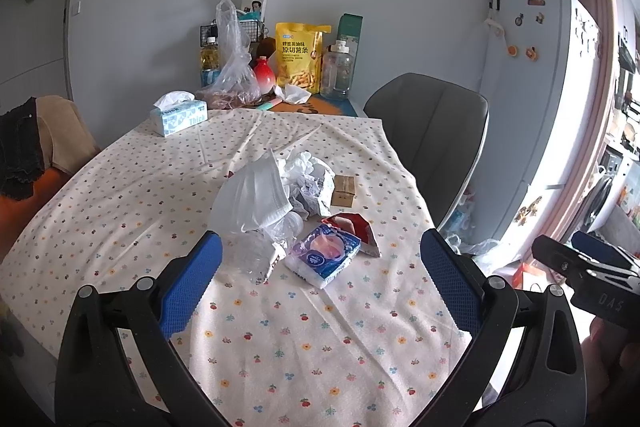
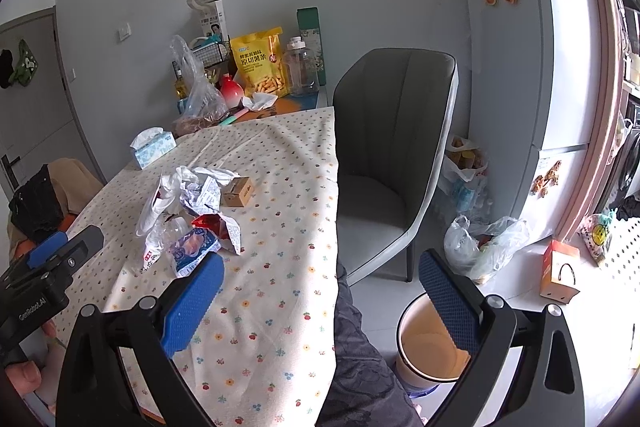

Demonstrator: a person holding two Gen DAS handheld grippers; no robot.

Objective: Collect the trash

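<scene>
Lying flat, the tissue packet (image 1: 324, 254) runs lengthwise toward the gaping, empty left claw (image 1: 320, 283); the right claw (image 2: 320, 291) likewise gapes empty.

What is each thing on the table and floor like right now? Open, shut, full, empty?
Left tool: open, holding nothing.
Right tool: open, holding nothing.
Bin: on the floor, lidless, looks empty.
Tissue box: open, a tissue sticking out.
Red wrapper: torn open.
Face mask: crumpled on the trash pile.
Small cardboard box: shut.
Chair: empty.
</scene>
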